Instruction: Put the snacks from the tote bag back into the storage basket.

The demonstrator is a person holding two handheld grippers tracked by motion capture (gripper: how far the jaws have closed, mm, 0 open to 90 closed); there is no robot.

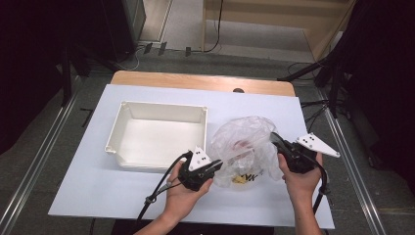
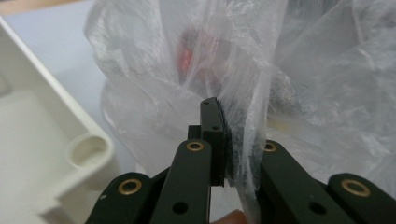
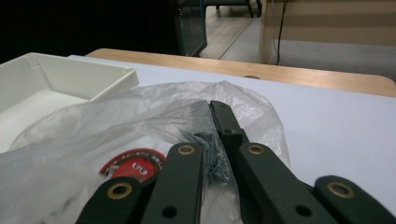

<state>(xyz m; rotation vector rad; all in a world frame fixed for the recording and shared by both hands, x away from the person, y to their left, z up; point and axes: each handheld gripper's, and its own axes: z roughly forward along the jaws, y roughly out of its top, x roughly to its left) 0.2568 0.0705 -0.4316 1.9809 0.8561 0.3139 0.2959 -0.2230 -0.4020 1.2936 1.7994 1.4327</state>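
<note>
On the white table top (image 1: 98, 196) a clear plastic bag (image 1: 244, 142) lies at about four o'clock from the table's centre, just to the three o'clock side of an open white bin (image 1: 128, 111), close beside it. The left gripper (image 1: 219, 164) comes in at the bag's eight o'clock edge, and its jaws are pinched closed on a fold of the film; the left gripper view shows the plastic bag (image 2: 299, 93) caught between the black pads, with the rounded corner of the white bin (image 2: 88, 151) at nine o'clock. The right gripper (image 1: 274, 137) sits at the bag's three o'clock edge, its jaws likewise clamped tight on the film, which the right gripper view shows bunched between them over the plastic bag (image 3: 93, 135). A red round label (image 3: 133, 163) shows through the film at the bag's middle, and small yellowish items (image 1: 240, 179) lie inside near its six o'clock edge. Each hand wraps its gripper's body from six o'clock.
</note>
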